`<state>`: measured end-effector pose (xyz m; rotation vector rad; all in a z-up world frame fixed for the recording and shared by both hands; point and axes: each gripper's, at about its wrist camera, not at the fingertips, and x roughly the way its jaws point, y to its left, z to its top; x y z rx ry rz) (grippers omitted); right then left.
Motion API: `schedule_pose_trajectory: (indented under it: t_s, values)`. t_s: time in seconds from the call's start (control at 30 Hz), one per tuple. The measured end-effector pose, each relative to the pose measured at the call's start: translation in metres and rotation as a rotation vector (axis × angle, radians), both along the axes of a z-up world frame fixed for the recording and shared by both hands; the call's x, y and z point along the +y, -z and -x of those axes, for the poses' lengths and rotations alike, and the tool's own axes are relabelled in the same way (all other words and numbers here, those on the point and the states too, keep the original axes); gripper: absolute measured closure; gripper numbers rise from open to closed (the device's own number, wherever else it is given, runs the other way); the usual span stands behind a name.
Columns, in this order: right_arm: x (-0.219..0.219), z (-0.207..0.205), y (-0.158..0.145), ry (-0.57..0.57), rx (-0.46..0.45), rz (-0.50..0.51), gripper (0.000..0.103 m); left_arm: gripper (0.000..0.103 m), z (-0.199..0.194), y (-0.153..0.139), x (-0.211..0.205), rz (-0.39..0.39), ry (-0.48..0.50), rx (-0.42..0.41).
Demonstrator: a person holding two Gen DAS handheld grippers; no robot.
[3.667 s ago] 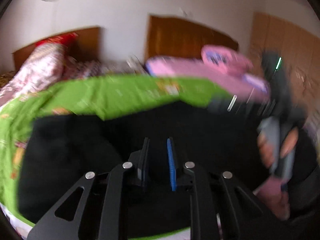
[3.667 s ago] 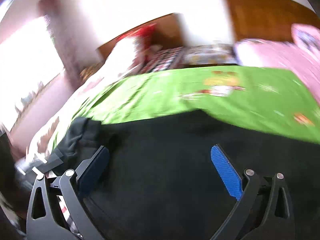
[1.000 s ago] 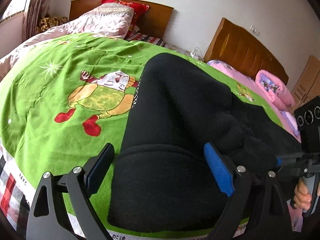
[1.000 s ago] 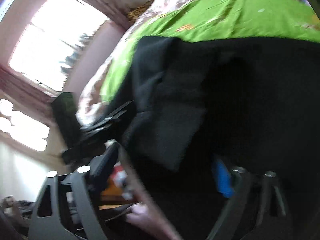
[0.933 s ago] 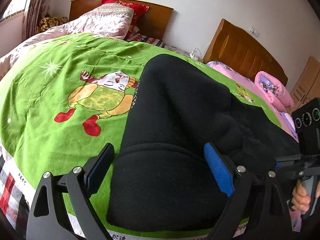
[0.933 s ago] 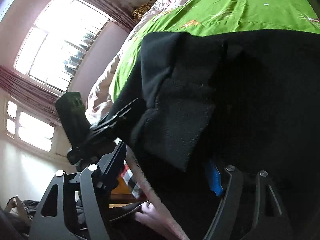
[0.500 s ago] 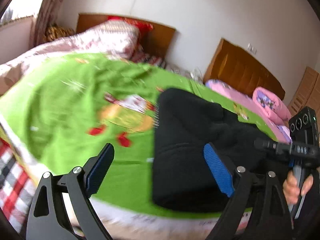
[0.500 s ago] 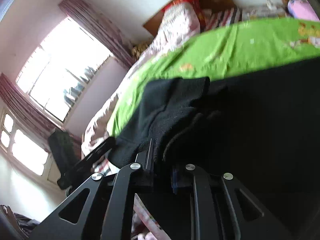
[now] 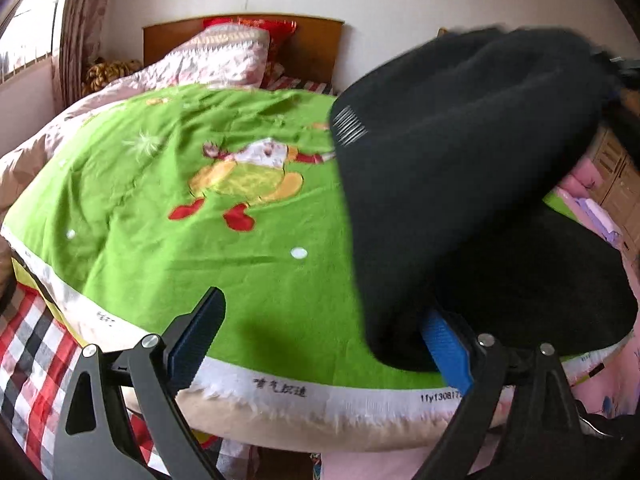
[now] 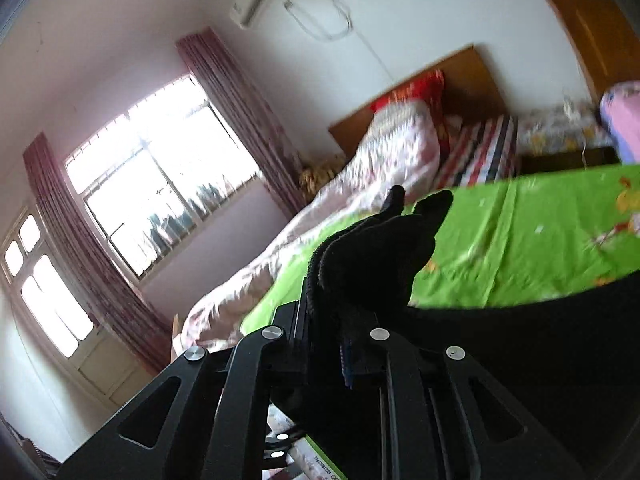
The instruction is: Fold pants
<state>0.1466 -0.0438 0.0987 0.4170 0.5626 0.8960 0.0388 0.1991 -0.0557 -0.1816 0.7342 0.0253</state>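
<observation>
Holding a bunched edge of the black pants (image 10: pixel 372 256) tightly in the right claw (image 10: pixel 326 344), with the cloth sticking up between the two closed fingers. Lifting that part of the pants (image 9: pixel 460 152) above the green blanket (image 9: pixel 168 184) on the bed, the rest lying on the blanket at the near edge. Keeping the left claw (image 9: pixel 320 344) wide, gripping nothing, its blue pad (image 9: pixel 444 348) just beside the lower fold.
</observation>
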Motion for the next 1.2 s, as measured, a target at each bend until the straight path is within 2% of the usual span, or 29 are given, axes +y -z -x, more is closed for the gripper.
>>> schedule_pose_trajectory:
  t_s: [0.07, 0.17, 0.27, 0.33, 0.4, 0.53, 0.7, 0.83, 0.9, 1.03, 1.1, 1.13, 1.17, 1.2]
  values:
    - [-0.02, 0.01, -0.005, 0.031, -0.017, -0.012, 0.088, 0.008, 0.0, 0.0, -0.006, -0.038, 0.007, 0.0]
    - [-0.055, 0.026, 0.016, 0.1, 0.027, 0.009, 0.088, 0.007, -0.001, -0.003, -0.01, -0.052, -0.003, -0.007]
    - [-0.088, 0.03, 0.085, 0.179, 0.211, 0.07, 0.089, 0.005, -0.007, 0.0, -0.008, -0.029, -0.015, 0.012]
    - [-0.098, 0.029, 0.123, 0.201, 0.304, 0.102, 0.089, 0.003, -0.01, 0.003, -0.006, -0.006, -0.012, 0.025]
    - [-0.107, 0.034, 0.146, 0.204, 0.354, 0.083, 0.089, 0.002, -0.009, 0.004, -0.01, -0.03, -0.016, 0.028]
    - [-0.105, 0.036, 0.132, 0.201, 0.289, 0.093, 0.089, 0.002, -0.01, 0.002, -0.013, -0.045, -0.025, 0.038]
    - [-0.109, 0.053, 0.111, 0.214, 0.218, 0.088, 0.089, 0.003, -0.006, -0.003, -0.021, -0.106, -0.026, 0.033]
    - [-0.112, 0.069, 0.103, 0.24, 0.17, 0.133, 0.089, 0.003, -0.005, -0.003, -0.028, -0.119, -0.004, 0.033]
    - [-0.116, 0.067, 0.122, 0.242, 0.226, 0.14, 0.089, 0.002, -0.005, -0.001, -0.031, -0.139, -0.002, 0.033]
    - [-0.126, 0.06, 0.144, 0.227, 0.325, 0.107, 0.088, 0.001, -0.008, 0.001, -0.026, -0.116, 0.01, 0.06]
    - [-0.128, 0.061, 0.14, 0.235, 0.327, 0.138, 0.077, 0.002, -0.005, -0.002, -0.026, -0.14, 0.031, 0.081]
    - [-0.129, 0.062, 0.135, 0.238, 0.316, 0.16, 0.064, 0.002, -0.001, -0.006, -0.025, -0.145, 0.062, 0.095]
    - [-0.13, 0.065, 0.13, 0.248, 0.299, 0.183, 0.056, 0.002, 0.004, -0.012, -0.025, -0.141, 0.103, 0.101]
    - [-0.135, 0.07, 0.119, 0.284, 0.254, 0.214, 0.039, 0.002, 0.01, -0.018, -0.026, -0.137, 0.14, 0.094]
